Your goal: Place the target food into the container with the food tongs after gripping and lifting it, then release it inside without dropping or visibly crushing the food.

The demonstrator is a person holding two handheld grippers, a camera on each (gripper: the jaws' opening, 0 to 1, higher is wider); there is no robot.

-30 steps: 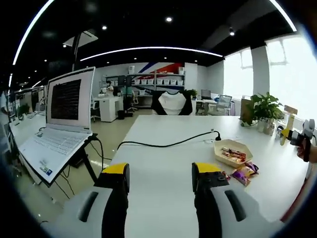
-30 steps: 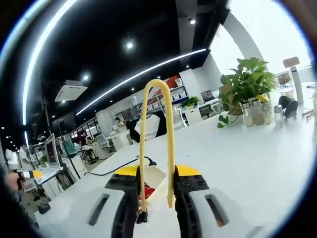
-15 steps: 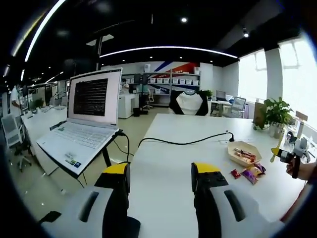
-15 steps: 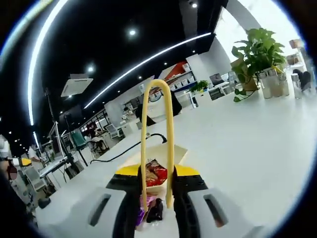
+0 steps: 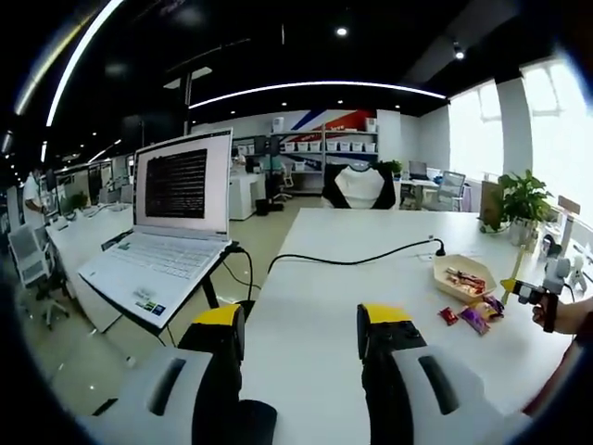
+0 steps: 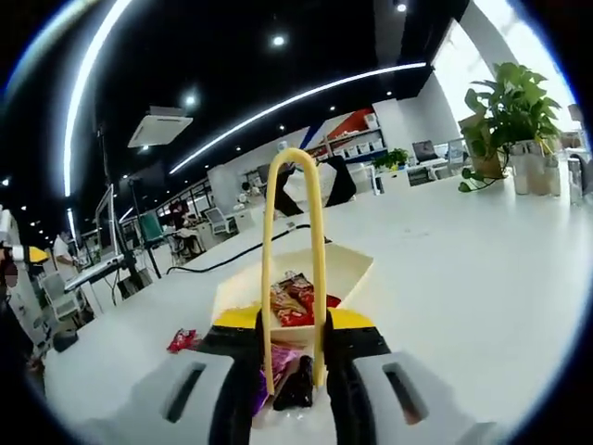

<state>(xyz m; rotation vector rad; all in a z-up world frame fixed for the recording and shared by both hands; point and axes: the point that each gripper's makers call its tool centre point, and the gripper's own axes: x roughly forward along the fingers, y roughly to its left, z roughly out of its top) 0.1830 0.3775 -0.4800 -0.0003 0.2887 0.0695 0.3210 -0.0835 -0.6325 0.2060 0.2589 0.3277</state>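
My right gripper [image 6: 292,324] is shut on yellow food tongs [image 6: 317,241], which rise between its jaws as a narrow arch. Just beyond the jaws stands a beige paper container [image 6: 350,271] with red snack packets [image 6: 295,301] in it. A purple packet [image 6: 276,363] and a dark packet [image 6: 297,385] lie on the table between the tongs' arms, and a red packet [image 6: 182,340] lies to the left. My left gripper [image 5: 301,324] hangs open over the white table [image 5: 315,297], holding nothing. In the left gripper view the container [image 5: 461,278] and loose packets [image 5: 477,315] sit at the right, with the right gripper [image 5: 536,293] in a hand beside them.
An open laptop [image 5: 171,227] on a stand is left of the table. A black cable [image 5: 352,261] runs across the far tabletop. Potted plants [image 6: 508,107] and bottles stand at the far right edge. A black-and-white chair [image 5: 359,185] is at the table's far end.
The right gripper view has dipped and come nearer the container, so the loose packets now lie by the jaws. In the left gripper view the right gripper has dropped toward the packets.
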